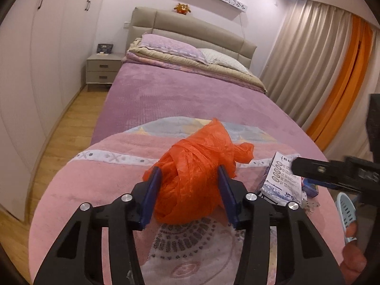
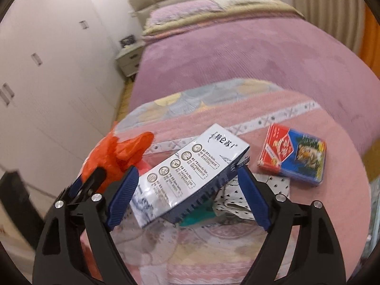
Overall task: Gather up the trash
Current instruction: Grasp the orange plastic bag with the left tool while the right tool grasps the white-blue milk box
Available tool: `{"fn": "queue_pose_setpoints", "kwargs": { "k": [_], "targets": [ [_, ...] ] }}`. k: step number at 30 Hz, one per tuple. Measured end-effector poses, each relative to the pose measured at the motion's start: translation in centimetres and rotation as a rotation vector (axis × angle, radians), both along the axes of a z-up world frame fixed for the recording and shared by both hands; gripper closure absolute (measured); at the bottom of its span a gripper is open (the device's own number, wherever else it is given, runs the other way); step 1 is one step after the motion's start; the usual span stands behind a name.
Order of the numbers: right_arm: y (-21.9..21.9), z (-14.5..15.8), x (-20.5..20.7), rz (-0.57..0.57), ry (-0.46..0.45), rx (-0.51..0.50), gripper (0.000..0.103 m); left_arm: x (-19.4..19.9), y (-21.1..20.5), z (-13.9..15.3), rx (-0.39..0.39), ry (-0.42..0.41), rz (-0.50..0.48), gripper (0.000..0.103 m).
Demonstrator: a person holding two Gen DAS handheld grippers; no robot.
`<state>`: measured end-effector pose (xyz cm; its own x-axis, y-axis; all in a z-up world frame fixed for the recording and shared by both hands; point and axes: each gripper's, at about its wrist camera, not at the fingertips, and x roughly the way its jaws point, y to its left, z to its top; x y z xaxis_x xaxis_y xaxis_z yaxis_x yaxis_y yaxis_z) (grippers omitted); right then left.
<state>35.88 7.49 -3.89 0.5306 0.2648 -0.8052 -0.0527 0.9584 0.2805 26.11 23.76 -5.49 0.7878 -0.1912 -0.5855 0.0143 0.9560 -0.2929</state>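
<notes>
Left tongs (image 1: pixel 190 180): I read both pads pressed into the crumpled orange bag (image 1: pixel 197 173); its twisted tail points away and right.
Right tongs (image 2: pixel 187 199): jaws spread wide around the white carton (image 2: pixel 190 175), no pad contact; its long axis slants from near-left to far-right.
Beyond right finger: red-blue packet (image 2: pixel 293 155).
Surface: pink blanket (image 1: pixel 95 190) over purple bed (image 1: pixel 190 95).
Room: headboard (image 1: pixel 190 27), nightstand (image 1: pixel 103 70), curtains (image 1: pixel 308 59).

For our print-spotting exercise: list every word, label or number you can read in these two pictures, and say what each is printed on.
"特仑苏" (brush-style characters, probably): far end of the white and blue carton.
Small print beside the carton's four round icons: too small to read.
White characters on the red and blue pack: too blurred to read.
Nothing else is legible.
</notes>
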Motion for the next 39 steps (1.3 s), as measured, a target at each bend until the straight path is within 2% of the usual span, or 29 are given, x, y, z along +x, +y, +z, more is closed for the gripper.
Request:
{"fn": "queue_pose_setpoints", "kwargs": {
  "k": [5, 9, 10, 12, 13, 16, 17, 19, 21, 27, 28, 29, 30, 33, 34, 37, 39],
  "targets": [
    [0.5, -1.3, 1.4, -0.085, 0.068, 0.002, 0.021, -0.4, 0.4, -0.1, -0.034, -0.010, -0.010, 0.060],
    [1.1, -2.6, 2.2, -0.126, 0.122, 0.000, 0.021, -0.7, 0.3, 0.0, 0.017, -0.028, 0.017, 0.054],
    [1.3, -2.8, 2.4, -0.127, 0.131, -0.002, 0.019, -0.9, 0.3, 0.2, 0.035, -0.039, 0.036, 0.051],
    [1.9, -3.0, 2.4, -0.117, 0.125, -0.024, 0.019, -1.0, 0.7, 0.5, 0.039, -0.058, 0.069, 0.025],
    [1.9, -3.1, 2.4, -0.113, 0.120, -0.026, 0.019, -1.1, 0.9, 0.5, 0.035, -0.067, 0.087, 0.021],
    [1.8, -3.7, 2.4, -0.091, 0.138, -0.009, 0.020, -0.1, 1.3, 0.2, 0.016, -0.039, 0.083, 0.021],
    [1.6, -4.2, 2.3, -0.074, 0.154, 0.007, 0.020, 0.3, 1.3, -0.2, 0.011, -0.016, 0.078, 0.021],
    [1.2, -4.6, 2.1, -0.047, 0.172, 0.030, 0.032, 0.6, 1.3, -0.3, 0.003, -0.003, 0.062, 0.024],
    [0.4, -4.7, 1.6, -0.026, 0.165, 0.054, 0.033, 0.3, 1.1, -0.1, 0.007, -0.019, 0.044, 0.025],
    [-1.4, -3.9, -0.2, 0.036, 0.128, 0.106, 0.045, 0.2, -0.5, -0.3, 0.043, 0.016, -0.037, 0.025],
    [-1.5, -3.7, -0.5, 0.041, 0.122, 0.102, 0.045, 0.2, -0.9, -0.4, 0.060, 0.027, -0.043, 0.027],
    [-1.6, -3.5, -0.7, 0.048, 0.115, 0.104, 0.045, 0.2, -1.3, -0.5, 0.073, 0.042, -0.041, 0.041],
    [-1.9, -3.3, -1.1, 0.066, 0.106, 0.118, 0.046, 0.1, -1.5, -0.6, 0.082, 0.053, -0.037, 0.049],
    [-2.6, -2.4, -2.4, 0.096, 0.071, 0.128, 0.047, -0.6, -1.7, -0.3, 0.097, 0.069, -0.014, 0.062],
    [-2.6, -2.3, -2.8, 0.104, 0.063, 0.130, 0.048, -1.2, -1.6, -0.1, 0.076, 0.065, -0.015, 0.063],
    [-2.7, -1.1, -3.8, 0.150, 0.032, 0.150, 0.062, -3.1, -1.8, 0.5, 0.054, 0.051, -0.006, 0.065],
    [-2.9, -0.5, -5.1, 0.180, 0.010, 0.147, 0.064, -4.5, -2.2, 1.0, 0.052, 0.039, -0.004, 0.066]
  ]
}}
